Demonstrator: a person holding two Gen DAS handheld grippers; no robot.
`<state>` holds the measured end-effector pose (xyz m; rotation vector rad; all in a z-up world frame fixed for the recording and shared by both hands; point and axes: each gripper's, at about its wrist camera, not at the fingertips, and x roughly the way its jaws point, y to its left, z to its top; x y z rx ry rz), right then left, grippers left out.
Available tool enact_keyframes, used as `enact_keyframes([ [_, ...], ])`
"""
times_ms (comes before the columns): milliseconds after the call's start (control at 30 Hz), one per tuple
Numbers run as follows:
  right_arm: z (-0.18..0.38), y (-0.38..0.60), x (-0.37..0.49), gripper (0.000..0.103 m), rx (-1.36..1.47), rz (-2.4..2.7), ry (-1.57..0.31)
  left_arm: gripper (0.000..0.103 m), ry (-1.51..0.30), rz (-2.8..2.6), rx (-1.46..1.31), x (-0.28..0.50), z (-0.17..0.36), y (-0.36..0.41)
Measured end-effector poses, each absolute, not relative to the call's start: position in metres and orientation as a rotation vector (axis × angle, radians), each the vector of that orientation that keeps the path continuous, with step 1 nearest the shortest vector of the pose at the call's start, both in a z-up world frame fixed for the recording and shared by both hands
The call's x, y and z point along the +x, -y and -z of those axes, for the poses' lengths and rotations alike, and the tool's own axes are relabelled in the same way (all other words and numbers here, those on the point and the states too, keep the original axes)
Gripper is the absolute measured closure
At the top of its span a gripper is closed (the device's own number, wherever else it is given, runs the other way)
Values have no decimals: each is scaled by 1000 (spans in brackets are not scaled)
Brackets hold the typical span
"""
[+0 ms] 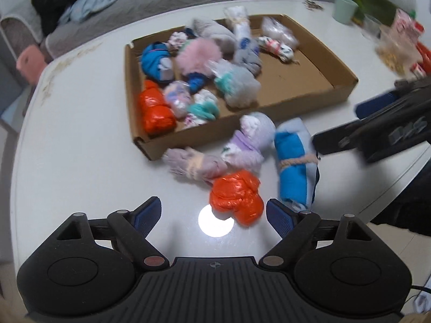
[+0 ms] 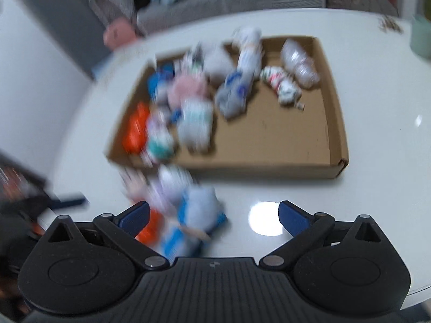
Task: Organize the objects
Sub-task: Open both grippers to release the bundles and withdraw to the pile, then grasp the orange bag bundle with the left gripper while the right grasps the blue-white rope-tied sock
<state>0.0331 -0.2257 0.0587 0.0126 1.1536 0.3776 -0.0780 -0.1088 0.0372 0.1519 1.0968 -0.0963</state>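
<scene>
Left wrist: orange bundle (image 1: 237, 197) between open left tool (image 1: 214, 214) fingers.

You see a grey sofa (image 1: 150, 2) behind the white table (image 1: 80, 140) | black and light-blue clothes (image 1: 80, 2) heaped on it | mint-green cup (image 1: 344, 8) at the table's far edge | snack packets (image 1: 398, 43) beside it, blurred.

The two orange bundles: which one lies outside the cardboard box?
The orange bundle on the table just ahead of the open left gripper; the other orange one sits inside the box's near-left corner.
</scene>
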Motion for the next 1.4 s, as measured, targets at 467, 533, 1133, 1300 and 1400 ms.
enact_keyframes([
  [467, -12, 206, 55, 61, 19, -425, -1287, 18, -1086, 82, 121, -63, -4, 119],
  [533, -12, 214, 55, 66, 24, -418, -1290, 19, -1095, 88, 101, -61, -1, 120],
  [1133, -13, 207, 40, 73, -16, -444, -1303, 51, -1091, 74, 37, -63, 4, 121],
  [1300, -11, 210, 35, 73, -28, -447, -1291, 53, -1099, 78, 58, -69, 4, 124],
  [1400, -9, 213, 33, 73, -26, -449, -1278, 53, -1112, 69, 60, -71, 3, 123],
])
